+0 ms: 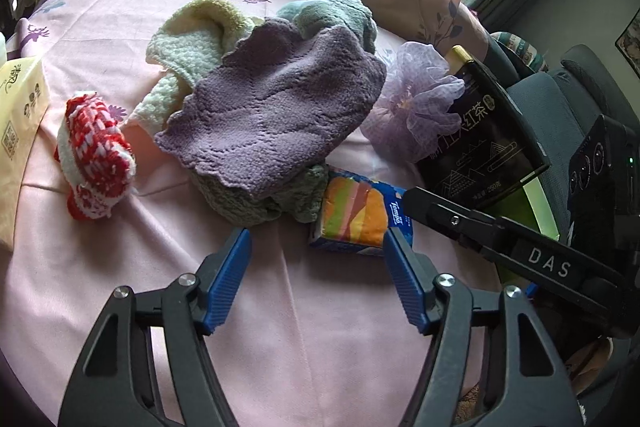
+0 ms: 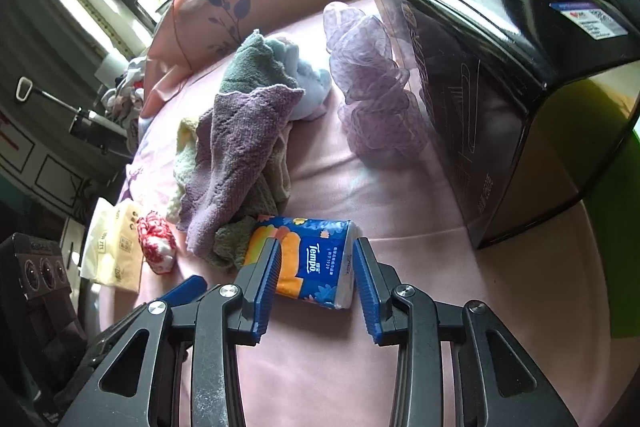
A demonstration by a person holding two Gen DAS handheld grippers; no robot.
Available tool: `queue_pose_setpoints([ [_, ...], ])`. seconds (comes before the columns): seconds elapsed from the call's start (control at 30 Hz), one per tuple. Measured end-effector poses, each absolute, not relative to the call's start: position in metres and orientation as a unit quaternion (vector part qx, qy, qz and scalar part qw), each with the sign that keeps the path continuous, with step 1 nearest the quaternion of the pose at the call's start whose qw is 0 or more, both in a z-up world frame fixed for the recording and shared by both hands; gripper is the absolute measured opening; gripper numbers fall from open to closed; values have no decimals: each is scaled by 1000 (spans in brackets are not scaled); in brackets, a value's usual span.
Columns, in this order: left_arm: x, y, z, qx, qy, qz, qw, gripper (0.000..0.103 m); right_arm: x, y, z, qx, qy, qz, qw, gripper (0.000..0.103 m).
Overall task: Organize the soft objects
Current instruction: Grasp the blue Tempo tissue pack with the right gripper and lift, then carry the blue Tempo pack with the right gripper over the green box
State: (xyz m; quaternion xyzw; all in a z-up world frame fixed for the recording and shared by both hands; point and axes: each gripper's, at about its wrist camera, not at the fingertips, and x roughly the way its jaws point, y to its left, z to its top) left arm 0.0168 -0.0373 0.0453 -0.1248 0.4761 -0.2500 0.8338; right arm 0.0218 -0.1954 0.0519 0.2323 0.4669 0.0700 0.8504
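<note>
My right claw [image 2: 316, 267] straddled the tissue pack [image 2: 310, 261] (fingers spread, not pinching); my left claw [image 1: 318, 269] hung spread over the bed [image 1: 300, 327].

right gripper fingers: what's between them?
In the right wrist view, the Tempo tissue pack sits between the open right gripper pads, on the pink sheet.

The rumpled purple knitted cloth [image 1: 272, 107] covers most of the grey-green knitted cloth [image 1: 256, 201] beneath it, the pale yellow paper tissue pack [image 1: 20, 131] is cut off at the left-wrist view's left edge, and small print on the glossy black carton [image 2: 492, 79] is unreadable.
</note>
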Motion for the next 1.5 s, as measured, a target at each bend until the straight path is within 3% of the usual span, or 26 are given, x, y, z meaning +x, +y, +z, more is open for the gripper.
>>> queue_pose_setpoints([
  [0.17,32,-63,38,-61,492,-255,831,66,36,-200,44,253,486,58,834,38],
  [0.47,33,-78,30,-69,497,-290,815,55,40,-193,40,230,497,78,833,38],
  [0.67,20,-86,37,-56,478,-282,830,54,31,-192,45,222,487,72,842,38],
  [0.97,-12,-89,74,-52,408,-290,864,54,4,-203,82,194,428,97,877,38],
  [1.5,-62,-161,141,-31,307,-336,890,54,-65,-287,147,219,307,115,919,38],
])
